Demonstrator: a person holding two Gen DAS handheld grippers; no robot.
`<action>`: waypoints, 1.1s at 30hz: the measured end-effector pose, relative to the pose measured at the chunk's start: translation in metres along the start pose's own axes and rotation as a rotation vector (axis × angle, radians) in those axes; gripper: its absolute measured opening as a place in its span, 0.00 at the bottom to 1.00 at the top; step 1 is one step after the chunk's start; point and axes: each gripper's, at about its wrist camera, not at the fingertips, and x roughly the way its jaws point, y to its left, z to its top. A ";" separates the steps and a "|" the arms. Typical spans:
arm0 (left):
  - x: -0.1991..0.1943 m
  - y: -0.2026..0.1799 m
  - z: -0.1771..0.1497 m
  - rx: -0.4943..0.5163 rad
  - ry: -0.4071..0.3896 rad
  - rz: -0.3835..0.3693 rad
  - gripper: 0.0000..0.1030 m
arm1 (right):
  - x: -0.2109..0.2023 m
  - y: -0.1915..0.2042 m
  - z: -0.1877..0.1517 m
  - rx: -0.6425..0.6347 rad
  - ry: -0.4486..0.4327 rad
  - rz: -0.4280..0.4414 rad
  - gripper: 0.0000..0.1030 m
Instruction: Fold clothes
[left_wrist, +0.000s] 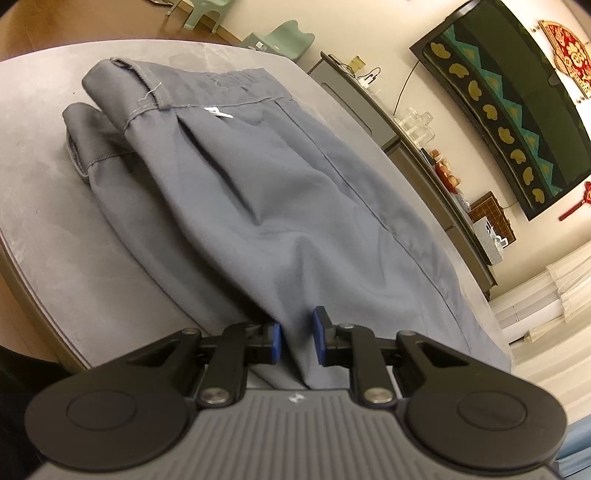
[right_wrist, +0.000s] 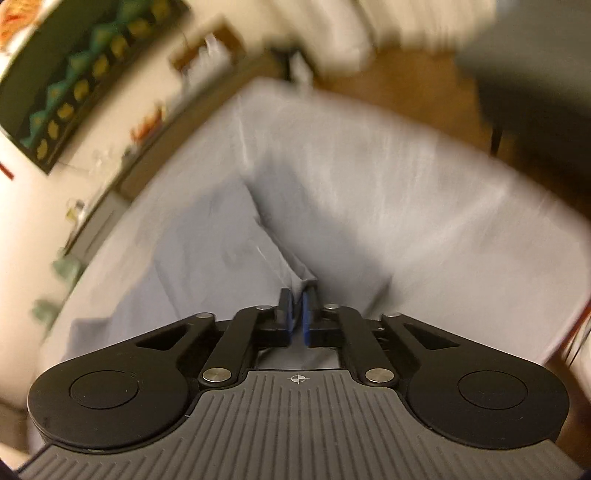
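The left claw (left_wrist: 297, 334) is closed down to a narrow gap around a bunched ridge of the grey trousers (left_wrist: 258, 192), its blue pads (left_wrist: 318, 332) pressing the cloth from both sides at 6 o'clock in the left wrist view. From there the trousers run up the grey counter (left_wrist: 40, 206) toward 11 o'clock, where the waistband (left_wrist: 221, 92) and a folded-under leg end (left_wrist: 86, 144) lie flat. Bare counter lies to the 9 o'clock side of the cloth, out to the curved counter edge; on the 3 o'clock side the cloth reaches right to the counter edge, with a low cabinet (left_wrist: 424, 155) along the wall beyond it.

The right claw (right_wrist: 298, 314) is squeezed almost fully together, and a corner of the trousers (right_wrist: 207, 251) is pinched between its pads (right_wrist: 306, 314), just above 6 o'clock in the blurred right wrist view. A raised fold edge runs from the claw up toward 11 o'clock. Bare counter (right_wrist: 424, 192) spreads from 12 to 3 o'clock, ending at a rounded edge with wooden floor (right_wrist: 406, 85) past it.
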 end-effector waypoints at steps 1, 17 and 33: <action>0.000 0.001 -0.001 -0.001 0.003 -0.012 0.22 | -0.016 0.005 -0.001 -0.034 -0.064 -0.017 0.02; -0.044 0.029 0.009 -0.182 -0.206 0.004 0.49 | -0.020 -0.011 -0.009 -0.039 -0.099 -0.242 0.02; -0.014 0.041 0.045 -0.093 -0.093 0.123 0.11 | -0.028 -0.019 -0.008 -0.023 -0.090 -0.273 0.01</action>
